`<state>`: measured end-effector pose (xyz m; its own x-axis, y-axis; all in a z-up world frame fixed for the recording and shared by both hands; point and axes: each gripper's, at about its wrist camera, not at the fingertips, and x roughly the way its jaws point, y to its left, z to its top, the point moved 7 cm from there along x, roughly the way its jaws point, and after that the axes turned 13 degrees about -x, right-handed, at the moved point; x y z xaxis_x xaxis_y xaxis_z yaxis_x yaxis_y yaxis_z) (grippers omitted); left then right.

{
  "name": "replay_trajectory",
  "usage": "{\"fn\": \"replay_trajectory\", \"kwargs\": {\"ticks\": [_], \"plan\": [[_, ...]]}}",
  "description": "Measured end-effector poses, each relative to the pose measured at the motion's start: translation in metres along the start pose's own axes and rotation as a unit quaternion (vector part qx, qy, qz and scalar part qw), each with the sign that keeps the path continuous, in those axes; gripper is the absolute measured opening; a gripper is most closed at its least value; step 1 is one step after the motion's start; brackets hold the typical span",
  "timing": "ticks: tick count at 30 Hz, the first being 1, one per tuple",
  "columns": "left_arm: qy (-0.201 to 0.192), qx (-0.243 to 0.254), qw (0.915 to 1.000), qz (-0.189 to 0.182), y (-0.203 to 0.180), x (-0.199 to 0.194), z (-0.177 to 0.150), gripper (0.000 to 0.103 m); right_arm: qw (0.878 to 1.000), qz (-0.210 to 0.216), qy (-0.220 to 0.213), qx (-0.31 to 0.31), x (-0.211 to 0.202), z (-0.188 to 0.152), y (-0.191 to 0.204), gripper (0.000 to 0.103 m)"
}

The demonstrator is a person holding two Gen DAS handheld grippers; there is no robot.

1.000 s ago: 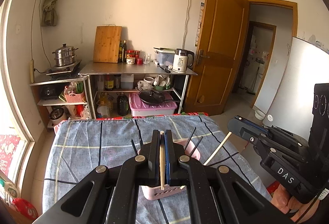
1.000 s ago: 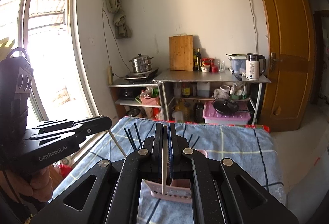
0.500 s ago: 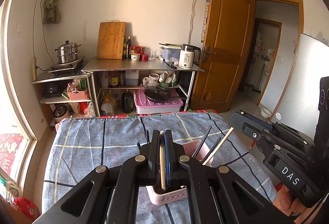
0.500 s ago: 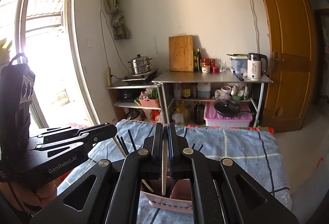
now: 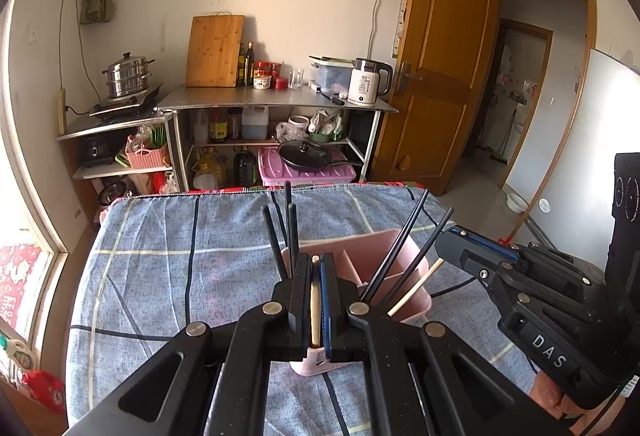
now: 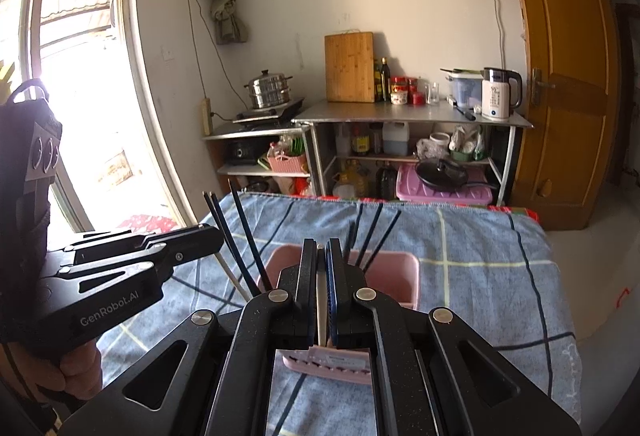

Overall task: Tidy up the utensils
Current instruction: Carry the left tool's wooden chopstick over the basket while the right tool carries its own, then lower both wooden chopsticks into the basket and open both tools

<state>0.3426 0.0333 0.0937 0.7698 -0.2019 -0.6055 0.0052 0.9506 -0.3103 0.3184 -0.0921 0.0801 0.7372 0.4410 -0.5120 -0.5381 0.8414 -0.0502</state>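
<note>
Holding one pale chopstick [image 5: 315, 306] clenched in my left gripper [image 5: 316, 300] and another [image 6: 321, 300] in my right gripper [image 6: 321, 296], I hover over the pink holder [image 5: 376, 256]. Black chopsticks [image 5: 404, 248] leaning at one o'clock could snag mine; a skewed drop may tip the holder on the soft blue cloth [image 5: 160, 268].

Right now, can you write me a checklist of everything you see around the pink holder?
Surface: table under a blue checked cloth.
Job's things: pink plastic utensil holder with black chopsticks standing tilted inside; one pale wooden chopstick in each gripper.
Clutter: nothing seen on the cloth.
Grippers: left gripper and right gripper each shut on a chopstick, over the holder.
Cables: grey wire on the wall.
Surroundings: metal shelf, bamboo cutting board, white kettle, steel steamer pot, wooden door, window.
</note>
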Motion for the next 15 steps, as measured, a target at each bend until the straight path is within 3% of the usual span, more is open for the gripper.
{"fn": "replay_trajectory", "kwargs": {"ticks": [6, 15], "plan": [[0.004, 0.0, 1.0, 0.003, 0.003, 0.0, -0.007, 0.004, 1.0, 0.011, 0.025, 0.001, 0.006, -0.011, 0.003, 0.005], [-0.027, 0.0, 0.9996, 0.006, 0.004, -0.031, -0.011, 0.005, 1.0, 0.009, 0.007, 0.005, -0.02, -0.012, -0.001, 0.01]]}}
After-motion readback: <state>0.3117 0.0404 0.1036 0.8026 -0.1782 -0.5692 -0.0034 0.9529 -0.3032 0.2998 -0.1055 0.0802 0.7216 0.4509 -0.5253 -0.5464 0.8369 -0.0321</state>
